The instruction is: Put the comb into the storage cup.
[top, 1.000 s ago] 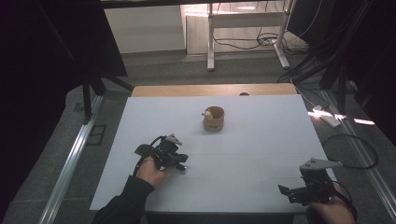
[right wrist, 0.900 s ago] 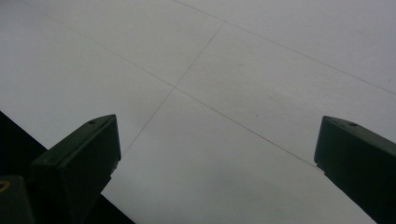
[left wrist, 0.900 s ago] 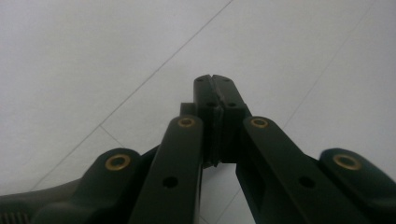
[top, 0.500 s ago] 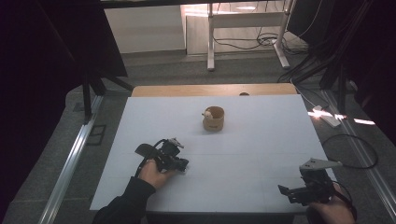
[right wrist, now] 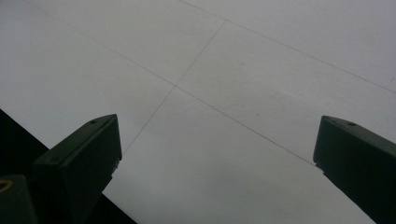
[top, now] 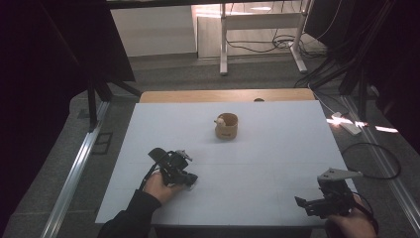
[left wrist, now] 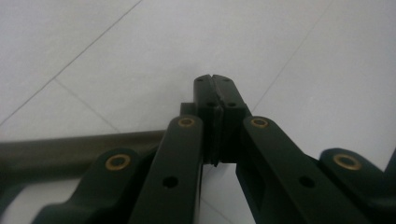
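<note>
Now, the white tabletop (top: 277,148) carries one small thing: a tan wooden cup (top: 226,127) sitting upright near the middle of the far edge, with a pale rounded object (top: 221,119) peeking over its rim on the left side; what that object is, I cannot tell.

Down toward the near left corner, the left claw (top: 189,179) lies low on the surface, gripped by the person's left hand (top: 159,184), a dark sleeve (top: 130,218) trailing off the near edge. In the left gripper view the left claw (left wrist: 215,80) has its two black jaws pressed tight together, tip against tip, with nothing between them, and they point across bare white surface crossed by thin seam lines. A dark cable (left wrist: 79,151) runs along the lower left of that view.

Over at the near right corner, the right claw (top: 303,204) hovers just at the near edge of the tabletop, held by the person's right hand (top: 349,224), its grey three-cornered plate (top: 337,174) on top and its cable (top: 376,166) looping off past the right edge. In the right gripper view the right claw (right wrist: 217,149) is spread wide, one jaw at each side of the picture, white surface between them.

The cup stands well apart from both claws, nearer the far edge than either.
</note>
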Available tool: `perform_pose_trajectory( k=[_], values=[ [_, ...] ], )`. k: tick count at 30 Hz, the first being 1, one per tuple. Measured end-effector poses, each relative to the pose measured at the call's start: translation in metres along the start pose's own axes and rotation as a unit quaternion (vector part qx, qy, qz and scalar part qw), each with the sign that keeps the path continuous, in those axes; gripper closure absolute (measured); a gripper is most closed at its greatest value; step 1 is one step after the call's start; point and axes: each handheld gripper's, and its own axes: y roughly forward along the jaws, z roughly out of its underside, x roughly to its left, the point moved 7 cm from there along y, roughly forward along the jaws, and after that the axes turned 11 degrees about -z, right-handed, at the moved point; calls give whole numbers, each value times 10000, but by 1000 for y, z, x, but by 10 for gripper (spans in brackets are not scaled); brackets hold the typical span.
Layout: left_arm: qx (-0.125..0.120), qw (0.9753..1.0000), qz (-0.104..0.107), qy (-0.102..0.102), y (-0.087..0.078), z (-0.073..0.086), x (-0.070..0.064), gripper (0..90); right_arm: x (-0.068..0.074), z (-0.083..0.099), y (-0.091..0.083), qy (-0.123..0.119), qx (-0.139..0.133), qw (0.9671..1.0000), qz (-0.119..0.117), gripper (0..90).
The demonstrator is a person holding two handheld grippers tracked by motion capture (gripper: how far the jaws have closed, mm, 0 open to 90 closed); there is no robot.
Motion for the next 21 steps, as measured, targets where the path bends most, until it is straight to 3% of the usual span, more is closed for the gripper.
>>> perform_pose_trajectory(
  k=[7, 21],
  values=[
    [145, 9999, -28, -39, -4, 10, 5, 883, 0, 0, 0, -5, 0, 10000, -5, 16],
    [359, 9988, -107, -320, -15, 27, 18, 883, 0, 0, 0, -8, 3, 10000, 4, 17]
  ],
)
